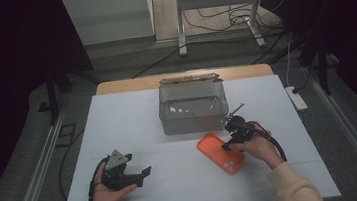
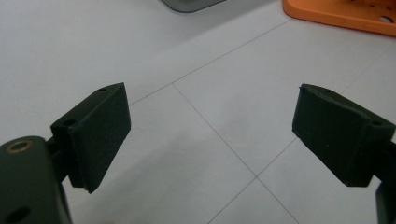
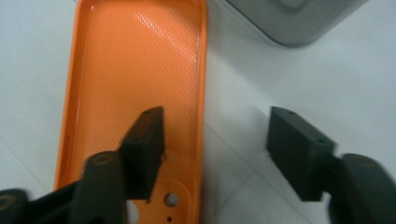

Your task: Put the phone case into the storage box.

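An orange phone case point(image 1: 221, 153) lies open side up near the table's point(image 1: 186, 190) centre, its long axis running ten to four o'clock; the right gripper point(image 3: 215, 154) straddles its near rim, jaws spread, while the left gripper point(image 1: 124, 172) rests at nine o'clock, also spread.

Left gripper point(image 2: 212, 135) (jaws apart) over table point(image 2: 196, 140).

Glossy orange plastic phone case point(image 3: 140, 70) w/ dimpled inside, clear plastic box point(image 1: 193, 106), matt white table point(image 1: 118, 122)
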Tool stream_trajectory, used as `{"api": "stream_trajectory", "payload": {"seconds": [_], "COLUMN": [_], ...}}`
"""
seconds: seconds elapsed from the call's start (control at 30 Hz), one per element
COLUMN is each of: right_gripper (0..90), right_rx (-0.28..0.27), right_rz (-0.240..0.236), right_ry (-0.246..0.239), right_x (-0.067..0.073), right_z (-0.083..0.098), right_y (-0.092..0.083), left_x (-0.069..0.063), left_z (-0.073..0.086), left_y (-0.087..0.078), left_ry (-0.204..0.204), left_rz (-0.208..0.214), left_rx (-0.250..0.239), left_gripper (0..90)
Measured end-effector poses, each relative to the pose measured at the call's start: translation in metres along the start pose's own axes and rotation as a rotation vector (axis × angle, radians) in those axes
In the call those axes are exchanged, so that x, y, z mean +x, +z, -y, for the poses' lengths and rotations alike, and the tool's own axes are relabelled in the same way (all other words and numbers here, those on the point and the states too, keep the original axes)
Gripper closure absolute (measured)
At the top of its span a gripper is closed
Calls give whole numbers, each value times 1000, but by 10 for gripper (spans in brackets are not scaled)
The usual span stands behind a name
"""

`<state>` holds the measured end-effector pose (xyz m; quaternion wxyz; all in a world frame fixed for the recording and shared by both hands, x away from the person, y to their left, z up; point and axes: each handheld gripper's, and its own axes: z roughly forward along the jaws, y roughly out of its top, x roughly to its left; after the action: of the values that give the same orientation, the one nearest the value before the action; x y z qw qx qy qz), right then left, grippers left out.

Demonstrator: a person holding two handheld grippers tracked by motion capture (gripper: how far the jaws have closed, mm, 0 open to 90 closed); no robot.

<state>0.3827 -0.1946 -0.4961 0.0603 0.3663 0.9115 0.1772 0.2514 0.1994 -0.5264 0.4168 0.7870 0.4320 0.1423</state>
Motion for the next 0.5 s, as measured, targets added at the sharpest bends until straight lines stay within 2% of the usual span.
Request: {"api": "stream_trajectory", "payload": {"seconds": [0.5], "right_gripper": [629], "right_rx": [5], "right_rz": [-31], "right_ry": [2], "right_x": [2], "right_z": [0], "right_y": [0], "left_x": [0], "left_z": [0], "left_y": [0], "left_ry": [2], "left_rz": [1], "left_rx": [0], "left_gripper": [117]}}
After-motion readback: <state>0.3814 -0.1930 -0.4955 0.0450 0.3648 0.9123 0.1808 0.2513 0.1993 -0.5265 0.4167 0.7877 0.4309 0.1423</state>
